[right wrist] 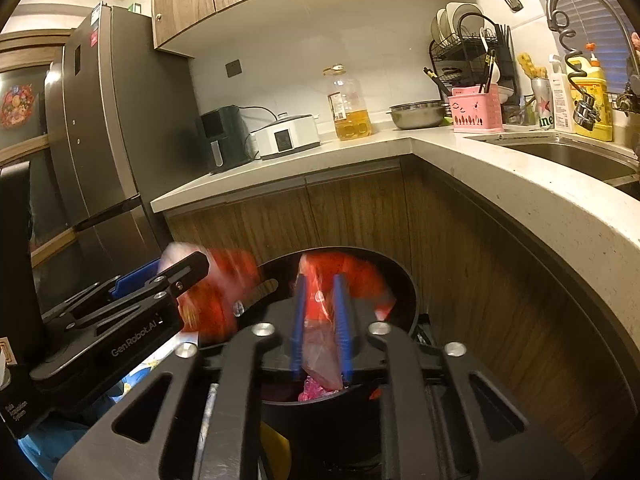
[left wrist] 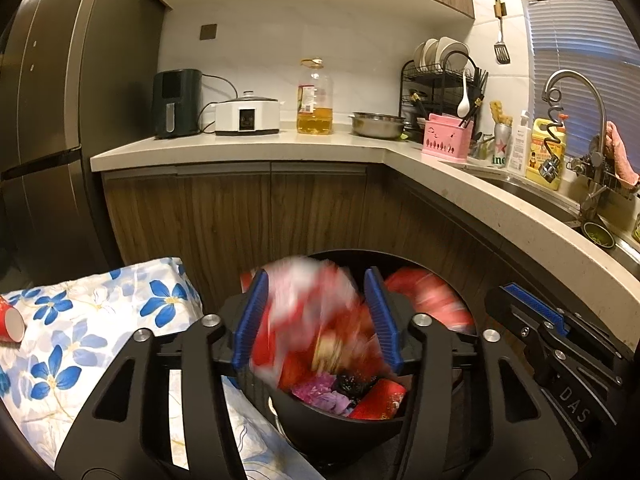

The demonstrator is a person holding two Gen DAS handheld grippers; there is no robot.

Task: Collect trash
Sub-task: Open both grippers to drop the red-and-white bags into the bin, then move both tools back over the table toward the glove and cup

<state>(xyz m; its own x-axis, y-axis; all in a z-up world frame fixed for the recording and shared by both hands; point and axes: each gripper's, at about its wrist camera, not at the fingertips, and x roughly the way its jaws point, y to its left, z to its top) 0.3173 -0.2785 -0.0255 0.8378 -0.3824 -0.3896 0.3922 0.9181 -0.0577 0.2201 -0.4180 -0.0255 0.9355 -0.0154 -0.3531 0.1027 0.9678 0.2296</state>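
2 red wrappers dropping into the black trash bin (left wrist: 336,428).
Left gripper (left wrist: 318,316) about half open, red-white wrapper (left wrist: 304,312) loose above bin; right gripper (right wrist: 320,324) narrowly parted, red plastic wrapper (right wrist: 320,312) between pads, grip unclear. Light, crinkly, slippery: pinch mid-fold.

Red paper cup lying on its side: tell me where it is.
In the left wrist view, the red paper cup lies at the far left edge on the blue-flowered white cloth, left of the black trash bin.

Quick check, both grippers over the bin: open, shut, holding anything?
Left gripper: open, blurred red-and-white wrapper dropping between its pads over the black bin.
Right gripper: part open, red plastic bag between its pads; grip cannot be told.
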